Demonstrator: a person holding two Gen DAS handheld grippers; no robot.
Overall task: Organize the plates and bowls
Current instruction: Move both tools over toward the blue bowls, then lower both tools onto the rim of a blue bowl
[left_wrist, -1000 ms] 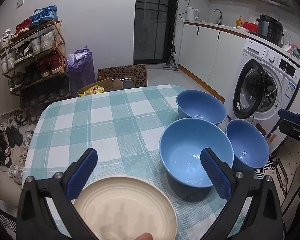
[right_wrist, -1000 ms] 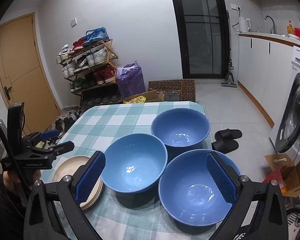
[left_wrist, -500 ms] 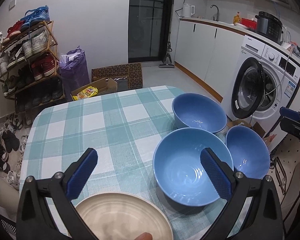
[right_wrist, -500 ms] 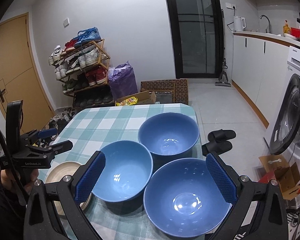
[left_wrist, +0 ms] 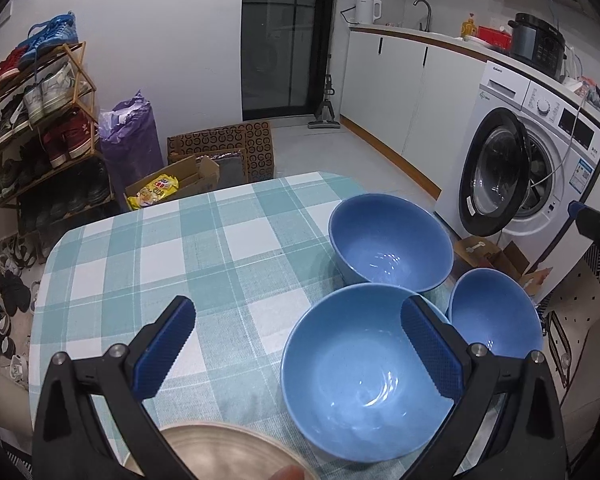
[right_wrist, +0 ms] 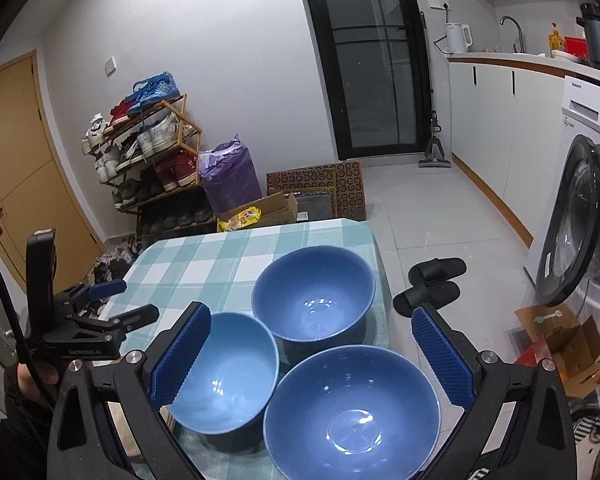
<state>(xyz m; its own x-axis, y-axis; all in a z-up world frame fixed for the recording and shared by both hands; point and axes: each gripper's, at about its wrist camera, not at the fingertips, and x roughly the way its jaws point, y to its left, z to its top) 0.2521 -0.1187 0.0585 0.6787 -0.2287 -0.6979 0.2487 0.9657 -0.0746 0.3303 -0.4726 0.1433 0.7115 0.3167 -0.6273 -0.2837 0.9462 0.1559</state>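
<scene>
1. Tongs: the left tongs (left_wrist: 296,344) and right tongs (right_wrist: 310,354) both gape wide, holding nothing.
2. Both have drawn back and risen over the last second; the plate (left_wrist: 220,456) has slid to the bottom edge of the left view.
3. Three blue bowls sit clustered on the counter (left_wrist: 148,264): near bowl (right_wrist: 352,412), middle bowl (left_wrist: 360,368), far bowl (left_wrist: 390,248).
4. Nothing is stacked yet; nesting probably comes next.

Blurred plate (left_wrist: 224,454), cut off below
</scene>
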